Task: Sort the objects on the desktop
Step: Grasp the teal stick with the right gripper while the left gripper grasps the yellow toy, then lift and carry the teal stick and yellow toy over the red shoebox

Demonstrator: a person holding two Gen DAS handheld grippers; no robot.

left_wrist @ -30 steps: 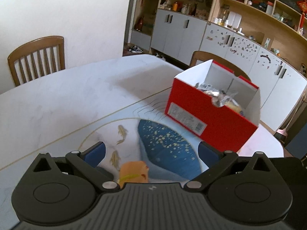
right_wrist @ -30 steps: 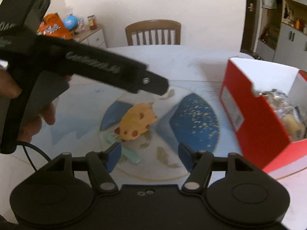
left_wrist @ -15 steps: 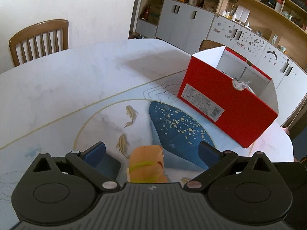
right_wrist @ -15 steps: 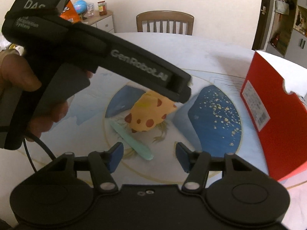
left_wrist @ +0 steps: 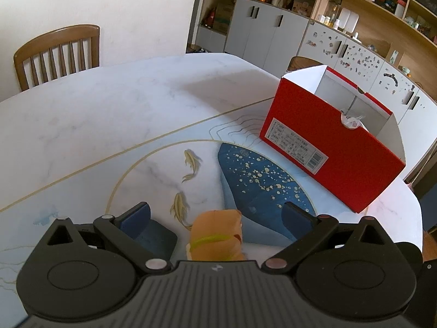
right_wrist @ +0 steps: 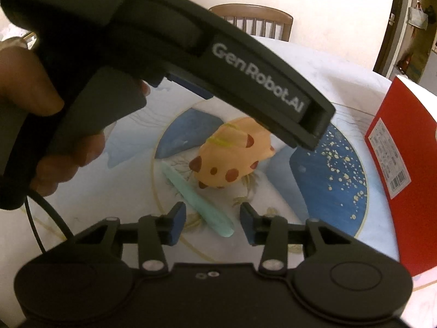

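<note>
An orange spotted soft toy (right_wrist: 232, 161) with a yellow-green band lies on the table's painted circle. In the left wrist view the toy (left_wrist: 215, 235) sits low between the wide-apart pads of my left gripper (left_wrist: 217, 216), which is open and does not touch it. A mint-green stick (right_wrist: 196, 199) lies beside the toy, its near end between the pads of my right gripper (right_wrist: 213, 218). Those jaws are closing, with a gap still showing on both sides of the stick. The red cardboard box (left_wrist: 327, 153) stands to the right, with a crinkly wrapper (left_wrist: 352, 121) showing inside.
A hand (right_wrist: 41, 114) holds the left tool's black housing (right_wrist: 245, 68), which hangs over the toy and hides the table behind it. A black cable (right_wrist: 46, 218) trails down. A wooden chair (left_wrist: 57, 52) stands at the far table edge, with grey cabinets (left_wrist: 273, 35) beyond.
My right gripper's jaws have narrowed, and it has come down over the green stick's near end. The left gripper has sunk closer over the orange toy, still wide apart.
</note>
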